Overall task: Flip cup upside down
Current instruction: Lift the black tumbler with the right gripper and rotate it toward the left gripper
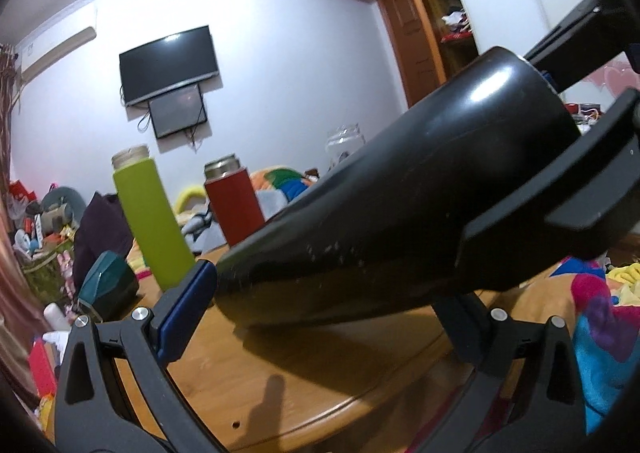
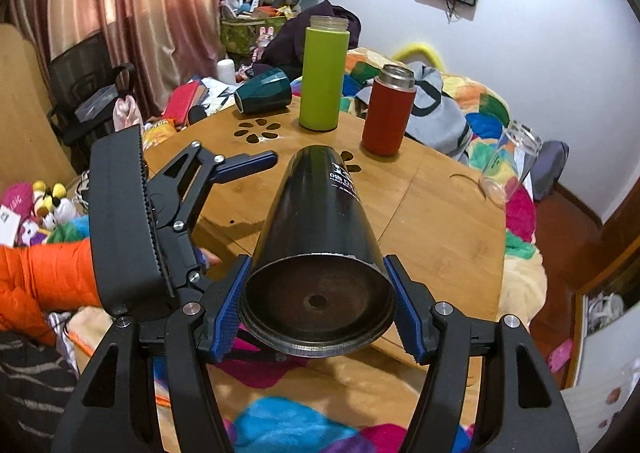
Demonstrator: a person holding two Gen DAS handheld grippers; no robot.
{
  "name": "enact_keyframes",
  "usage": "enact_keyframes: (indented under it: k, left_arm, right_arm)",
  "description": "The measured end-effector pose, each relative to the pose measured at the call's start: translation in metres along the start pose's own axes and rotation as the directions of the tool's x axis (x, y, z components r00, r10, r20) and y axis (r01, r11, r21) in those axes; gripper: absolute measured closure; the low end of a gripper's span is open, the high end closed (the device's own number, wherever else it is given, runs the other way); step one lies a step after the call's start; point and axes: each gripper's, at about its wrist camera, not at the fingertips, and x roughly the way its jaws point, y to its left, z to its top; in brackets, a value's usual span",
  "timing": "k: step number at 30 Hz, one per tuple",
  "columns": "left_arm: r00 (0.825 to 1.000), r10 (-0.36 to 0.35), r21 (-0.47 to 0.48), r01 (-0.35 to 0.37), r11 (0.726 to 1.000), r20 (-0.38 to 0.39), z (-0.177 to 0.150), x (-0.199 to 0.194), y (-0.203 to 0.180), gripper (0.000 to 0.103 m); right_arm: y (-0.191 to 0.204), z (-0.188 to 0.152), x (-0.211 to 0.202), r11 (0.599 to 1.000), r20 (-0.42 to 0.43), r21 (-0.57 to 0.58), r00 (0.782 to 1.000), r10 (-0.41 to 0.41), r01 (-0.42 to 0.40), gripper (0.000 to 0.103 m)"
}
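A tall black cup (image 2: 316, 221) is tipped over, its base toward the right wrist camera and its far end down on the round wooden table (image 2: 440, 205). My right gripper (image 2: 318, 313) is shut on the cup near its base, a blue pad on each side. In the left wrist view the cup (image 1: 400, 213) lies slanted across the frame, above my left gripper (image 1: 316, 293). The left gripper (image 2: 256, 163) is open; its blue pad (image 1: 188, 305) sits beside the cup's lower end, apart from it.
On the table stand a green bottle (image 2: 323, 77) and a red flask (image 2: 388, 113). A dark teal cup (image 2: 262, 95) lies on its side at the far left edge. A clear glass (image 2: 508, 161) tilts at the right edge. Clutter and bedding surround the table.
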Motion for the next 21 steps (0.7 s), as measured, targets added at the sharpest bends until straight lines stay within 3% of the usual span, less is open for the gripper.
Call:
enact_keyframes:
  k: [8, 13, 15, 21]
  left_arm:
    - [0.997, -0.012, 0.030, 0.010, 0.999, 0.074, 0.010, 0.000, -0.008, 0.000]
    - [0.998, 0.014, 0.045, -0.017, 0.999, 0.066, 0.011, 0.001, -0.009, 0.008]
    - [0.997, 0.025, 0.043, -0.028, 0.999, 0.069, 0.011, 0.000, -0.008, 0.011]
    - [0.996, 0.040, 0.007, -0.040, 0.999, 0.074, 0.021, -0.012, 0.008, 0.024]
  right_arm:
    - [0.006, -0.001, -0.015, 0.997, 0.030, -0.072, 1.000, 0.009, -0.007, 0.040]
    - [0.001, -0.008, -0.023, 0.999, 0.035, -0.048, 0.999, 0.023, -0.021, 0.038]
    - [-0.003, -0.010, -0.029, 0.999, 0.053, -0.031, 0.998, 0.035, -0.033, 0.033]
    - [-0.008, -0.013, -0.045, 1.000, 0.111, 0.001, 0.994, -0.014, 0.014, 0.032]
